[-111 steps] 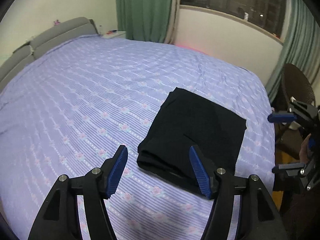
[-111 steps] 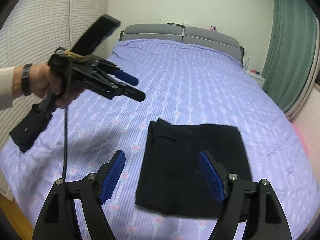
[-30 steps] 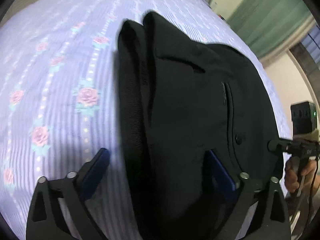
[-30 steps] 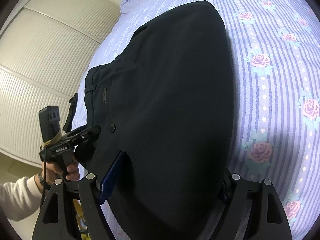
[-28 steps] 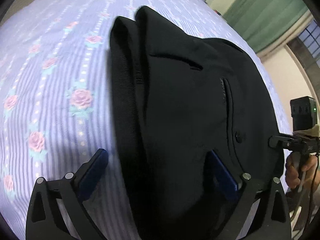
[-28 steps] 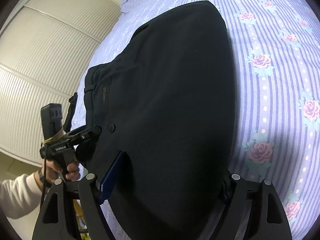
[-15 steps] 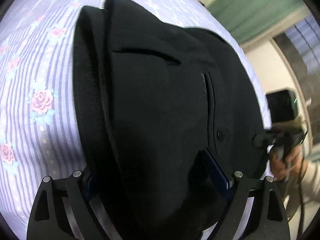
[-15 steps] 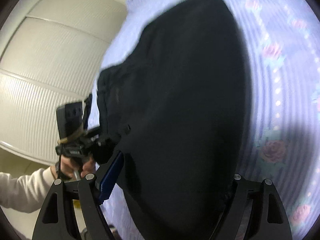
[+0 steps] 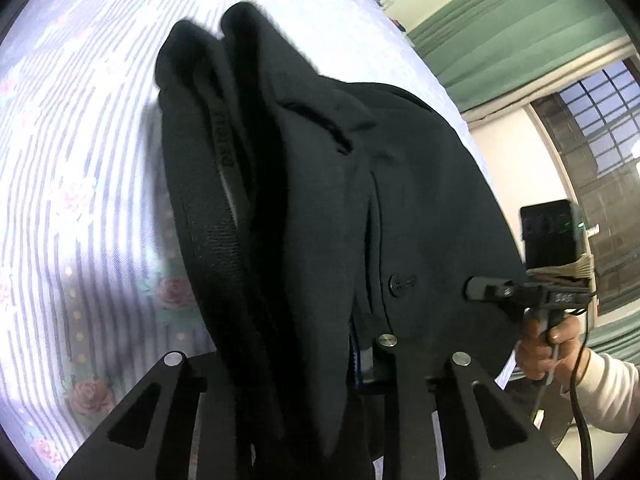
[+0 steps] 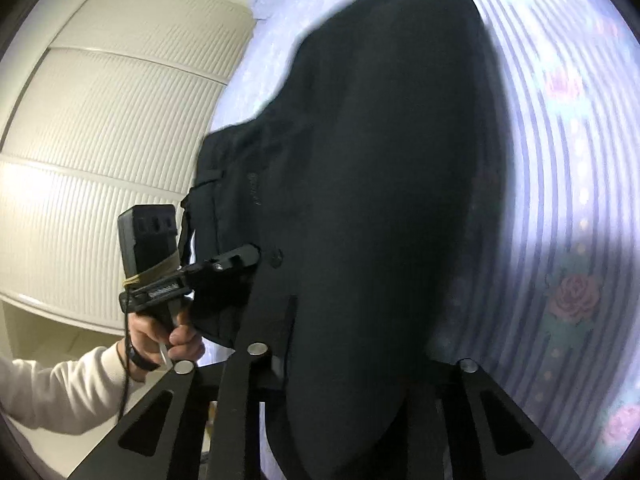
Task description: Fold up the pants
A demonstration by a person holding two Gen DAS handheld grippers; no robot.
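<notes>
Black pants, folded into a thick stack, lie on the bed's lavender striped sheet with pink rose print. The near edge of the stack bulges up toward both cameras and fills most of each view.

Left gripper: jaws closing, cloth bunched between them. Several layers of waistband and pocket fabric pass between the 2 black arms; a sliver of blue pad shows pressed against the fabric on the inner side. In the right wrist view the same tool has its tip buried in the pants edge beside a button, held by the left hand in a cream sleeve.

Right gripper: jaws closing, the pants' edge between them; pads hidden by the dark cloth, arms drawn in close on the fold. From the left wrist view its tip meets the pants' far corner just beyond a button, and the right hand grips the handle with a cable hanging down.

A black box is strapped on top of the right tool.

Surroundings: green curtain and dark window beyond the bed on 1 side; white slatted wardrobe doors on the other.
</notes>
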